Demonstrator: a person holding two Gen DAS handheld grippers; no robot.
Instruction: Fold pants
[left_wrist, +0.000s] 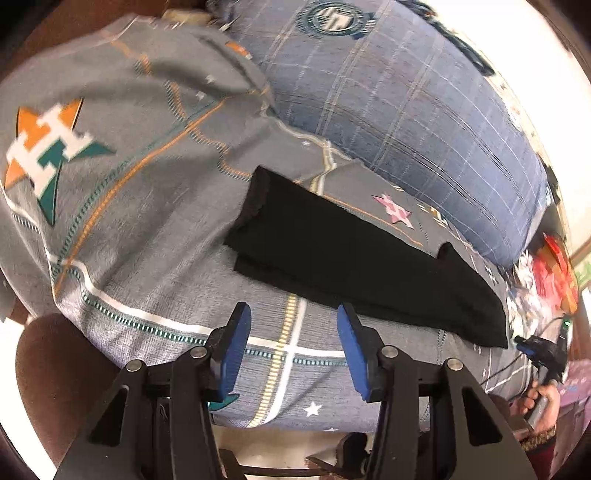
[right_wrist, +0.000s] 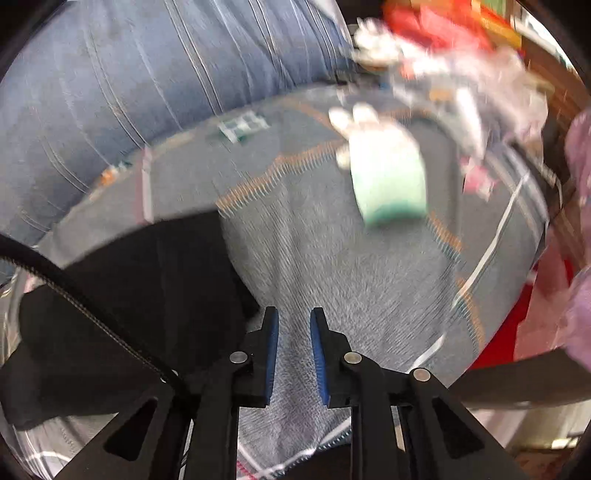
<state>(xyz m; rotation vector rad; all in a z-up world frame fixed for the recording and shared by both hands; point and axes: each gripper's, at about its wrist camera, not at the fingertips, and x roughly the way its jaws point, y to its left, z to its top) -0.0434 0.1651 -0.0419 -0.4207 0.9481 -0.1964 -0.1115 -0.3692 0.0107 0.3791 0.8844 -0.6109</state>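
The black pants (left_wrist: 351, 258) lie folded into a long strip across the grey patterned bedspread (left_wrist: 129, 221), running from the middle toward the right edge. My left gripper (left_wrist: 293, 310) hovers over the bedspread just short of the pants' near edge, open, with nothing between its blue pads (left_wrist: 236, 347). At the far right a hand holds my right gripper (left_wrist: 532, 347) beside the end of the pants. In the right wrist view, the right gripper (right_wrist: 294, 314) has its jaws a narrow gap apart over bare bedspread (right_wrist: 351, 277), holding nothing. The pants (right_wrist: 129, 295) lie just to its left.
A rolled blue plaid quilt (left_wrist: 406, 110) runs along the far side of the bed. A pale green and white soft object (right_wrist: 388, 177) lies ahead of the right gripper. Red and white clutter (right_wrist: 443, 37) sits beyond it. A black cable (right_wrist: 92, 314) crosses the pants.
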